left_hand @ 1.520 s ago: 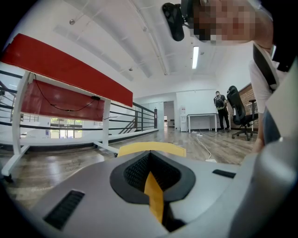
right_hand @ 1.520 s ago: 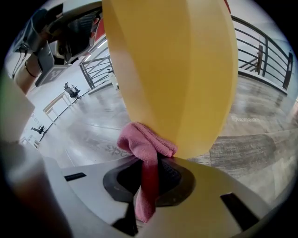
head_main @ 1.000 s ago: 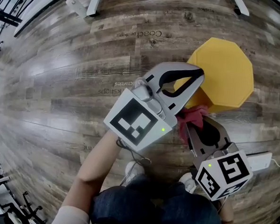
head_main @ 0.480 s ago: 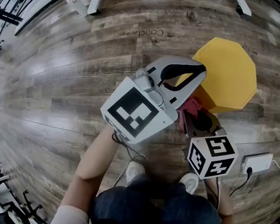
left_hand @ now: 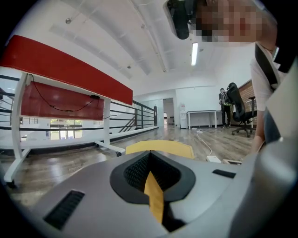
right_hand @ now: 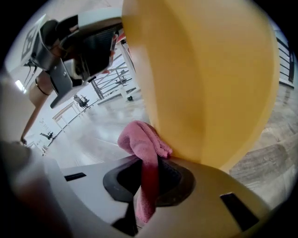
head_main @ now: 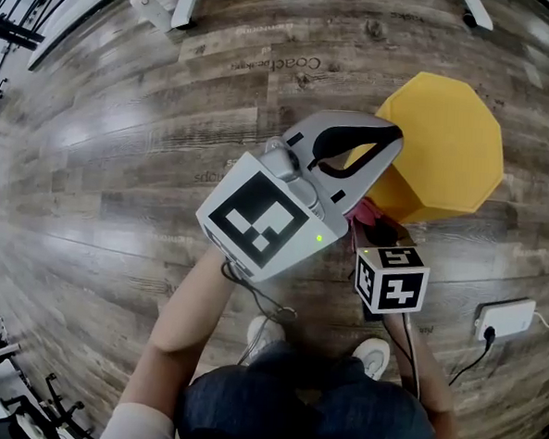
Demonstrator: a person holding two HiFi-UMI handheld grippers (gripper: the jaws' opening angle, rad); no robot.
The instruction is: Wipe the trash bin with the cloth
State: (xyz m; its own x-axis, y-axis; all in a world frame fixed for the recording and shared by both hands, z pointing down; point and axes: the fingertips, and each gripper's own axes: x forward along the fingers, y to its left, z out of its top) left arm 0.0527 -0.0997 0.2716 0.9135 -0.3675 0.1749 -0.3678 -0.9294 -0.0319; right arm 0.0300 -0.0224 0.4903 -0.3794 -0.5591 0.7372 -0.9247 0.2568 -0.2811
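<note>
Your right gripper (right_hand: 154,161) is clenched on the cloth (right_hand: 139,139). A pink wad sticks out past the tips and the rest trails back through the hollow of the jaws. The bin (head_main: 446,141) stands upright on the floor (head_main: 121,158), its long axis vertical, so the head view shows mostly its yellow top.

The next move turns on where the wall lies from the cloth. In the right gripper view the wall fills the frame from 12 o'clock round to 5 o'clock. The cloth touches it on the wad's 3 o'clock side, low on the wall and just above your jaws. In the head view the wad peeks out at the bin's 7 o'clock, and the bin lies at 1 o'clock from your right gripper's cube. This contact looks good, and your stroke should probably follow the wall up and down or around the curve. You need to press toward 3 o'clock in the right gripper view, or the wad will likely skid off.

Your left gripper (head_main: 392,142) is fully closed at the bin's 9 o'clock edge. Its own view shows a thin yellow sliver nipped between the jaws, apparently the rim, with the yellow top just beyond. Both tools are on the bin, with the left high at the edge and the right lower down. I judge the left to be steadying while the right does the wiping.
</note>
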